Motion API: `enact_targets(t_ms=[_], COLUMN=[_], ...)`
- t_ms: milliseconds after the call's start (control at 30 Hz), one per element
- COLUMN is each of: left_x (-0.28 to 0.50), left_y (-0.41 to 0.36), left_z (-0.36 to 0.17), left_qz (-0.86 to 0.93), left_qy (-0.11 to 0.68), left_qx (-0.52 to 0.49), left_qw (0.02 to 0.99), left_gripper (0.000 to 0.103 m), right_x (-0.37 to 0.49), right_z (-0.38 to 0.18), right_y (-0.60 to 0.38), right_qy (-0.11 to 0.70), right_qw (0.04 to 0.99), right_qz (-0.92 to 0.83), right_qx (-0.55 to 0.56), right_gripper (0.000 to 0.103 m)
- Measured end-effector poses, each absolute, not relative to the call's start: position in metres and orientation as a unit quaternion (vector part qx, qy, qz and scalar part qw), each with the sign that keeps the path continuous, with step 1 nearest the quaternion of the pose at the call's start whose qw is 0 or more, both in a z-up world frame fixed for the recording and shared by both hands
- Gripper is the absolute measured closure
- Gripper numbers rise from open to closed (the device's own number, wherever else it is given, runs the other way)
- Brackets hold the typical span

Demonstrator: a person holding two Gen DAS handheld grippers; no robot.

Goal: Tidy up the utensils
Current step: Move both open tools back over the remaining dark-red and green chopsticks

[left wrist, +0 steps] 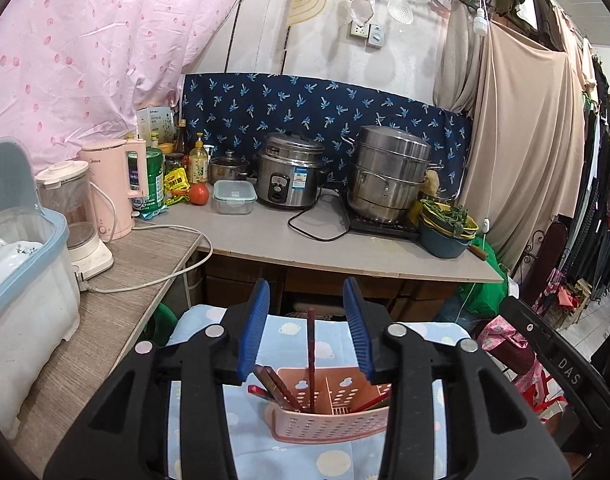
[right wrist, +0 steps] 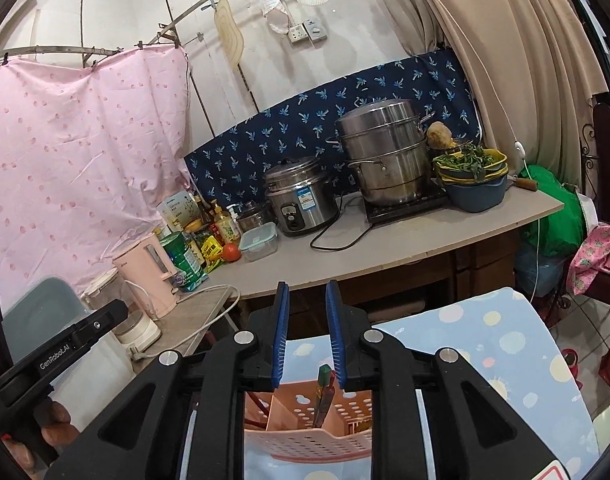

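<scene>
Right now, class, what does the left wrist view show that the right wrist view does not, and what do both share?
Only the left wrist view: the dish bin with plates and the dark chopsticks standing in the holder. Only the right wrist view: a green-tipped utensil between the jaws and a hand gripping the other tool. Shared: pink utensil holder, rice cooker, steamer pot, pink kettle.

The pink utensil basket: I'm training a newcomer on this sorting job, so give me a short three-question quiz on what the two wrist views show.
1. True or false: the left gripper is clamped on the upright chopstick.
2. What stands between the right gripper pads?
A. a spoon
B. a green-tipped utensil
C. nothing
3. What does the pink basket rest on?

Key:
1. False; the pads stand clear of it.
2. B
3. A blue cloth with pale dots.
</scene>
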State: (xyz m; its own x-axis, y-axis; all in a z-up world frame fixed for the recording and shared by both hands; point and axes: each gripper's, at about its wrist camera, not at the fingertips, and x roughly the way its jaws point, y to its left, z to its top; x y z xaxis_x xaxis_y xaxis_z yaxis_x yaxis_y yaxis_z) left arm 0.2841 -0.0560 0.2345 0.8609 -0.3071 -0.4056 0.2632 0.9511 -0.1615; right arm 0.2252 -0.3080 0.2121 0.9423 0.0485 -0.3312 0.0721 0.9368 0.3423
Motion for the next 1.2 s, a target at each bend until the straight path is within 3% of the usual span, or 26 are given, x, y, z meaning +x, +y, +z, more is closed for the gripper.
enact_targets(t_ms=[100, 400, 1200], left_x=[0.271, 0.232, 0.144], left_y=[-0.054, -0.049, -0.02], left_z=[0.233, 0.207, 0.055], left_qz=[-0.149, -0.148, -0.115], left_qy=[0.218, 0.245, 0.389], left_qx=[-0.045, -0.03, 0.003], left_qw=[0.963, 0.958, 0.914], left_gripper=[0.059, 0.059, 0.059], right_x=[0.209, 0.159, 0.038], right_z=[0.214, 0.191, 0.036], right_y=[-0.3, -0.277, -0.222], right_qy=[0.173, 0.202, 0.37], right_qw=[0.97, 0.968, 0.924], right_qz=[0.005, 0.022, 0.016], right_qx=[0.169, 0.148, 0.099], right_gripper=[0.084, 0.084, 0.084])
